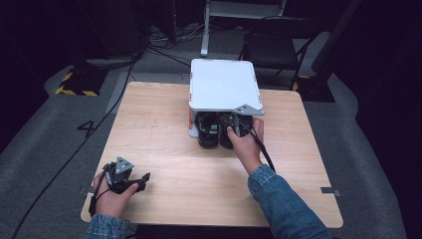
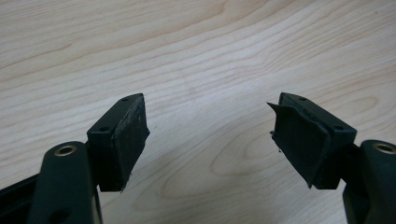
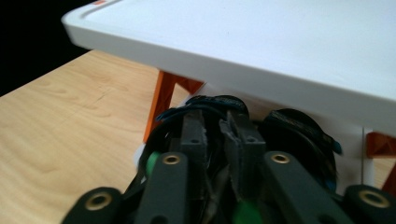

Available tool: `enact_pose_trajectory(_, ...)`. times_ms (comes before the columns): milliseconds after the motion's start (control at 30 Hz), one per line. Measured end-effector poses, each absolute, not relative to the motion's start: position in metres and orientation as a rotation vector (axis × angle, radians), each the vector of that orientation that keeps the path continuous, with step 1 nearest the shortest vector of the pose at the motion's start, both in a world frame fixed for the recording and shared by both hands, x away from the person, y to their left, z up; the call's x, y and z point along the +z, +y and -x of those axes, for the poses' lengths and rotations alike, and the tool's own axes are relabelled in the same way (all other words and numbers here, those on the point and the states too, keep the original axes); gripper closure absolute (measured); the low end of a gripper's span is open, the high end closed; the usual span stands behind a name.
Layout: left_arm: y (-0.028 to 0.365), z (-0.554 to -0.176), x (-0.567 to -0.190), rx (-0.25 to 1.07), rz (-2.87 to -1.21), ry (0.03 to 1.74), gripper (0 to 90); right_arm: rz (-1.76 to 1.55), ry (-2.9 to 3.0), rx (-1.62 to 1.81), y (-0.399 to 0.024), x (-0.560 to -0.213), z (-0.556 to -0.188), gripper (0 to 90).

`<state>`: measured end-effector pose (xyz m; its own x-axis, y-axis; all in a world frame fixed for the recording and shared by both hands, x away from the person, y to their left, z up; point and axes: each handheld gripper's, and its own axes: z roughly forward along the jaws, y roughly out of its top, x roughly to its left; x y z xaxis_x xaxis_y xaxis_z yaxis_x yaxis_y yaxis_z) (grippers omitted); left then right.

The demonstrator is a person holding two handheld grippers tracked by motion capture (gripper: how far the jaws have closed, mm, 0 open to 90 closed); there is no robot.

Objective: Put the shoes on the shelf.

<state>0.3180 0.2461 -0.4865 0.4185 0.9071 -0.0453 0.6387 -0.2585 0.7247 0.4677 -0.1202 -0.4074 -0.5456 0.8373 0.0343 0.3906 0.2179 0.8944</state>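
Two black shoes stand side by side under a white shelf with orange legs at the table's far middle. My right gripper reaches under the shelf's front edge to the right one. In the right gripper view its jaws stand a narrow gap apart around the rim of the nearer shoe, and the pads do not visibly press on it. The other shoe lies just beside. My left gripper rests at the table's front left corner, jaws wide apart over bare wood.
The wooden table has free room left of the shelf and along its front. Cables, a chair and stands sit on the dark floor beyond the far edge.
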Motion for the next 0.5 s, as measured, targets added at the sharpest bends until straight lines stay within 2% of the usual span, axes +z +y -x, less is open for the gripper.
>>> enact_pose_trajectory(267,0.213,-0.332,-0.472,0.430,-1.957,1.217,25.2,-1.090,2.046,1.341,-0.155,-0.408,-0.429,59.9)
enact_pose_trajectory(467,0.188,-0.346,-0.463,0.424,-2.012,1.095,25.9,-1.102,2.052,1.339,-0.172,-0.413,-0.414,58.6)
enact_pose_trajectory(500,0.181,-0.350,-0.460,0.435,-1.987,1.128,29.2,-1.110,2.053,1.341,-0.176,-0.414,-0.411,58.5)
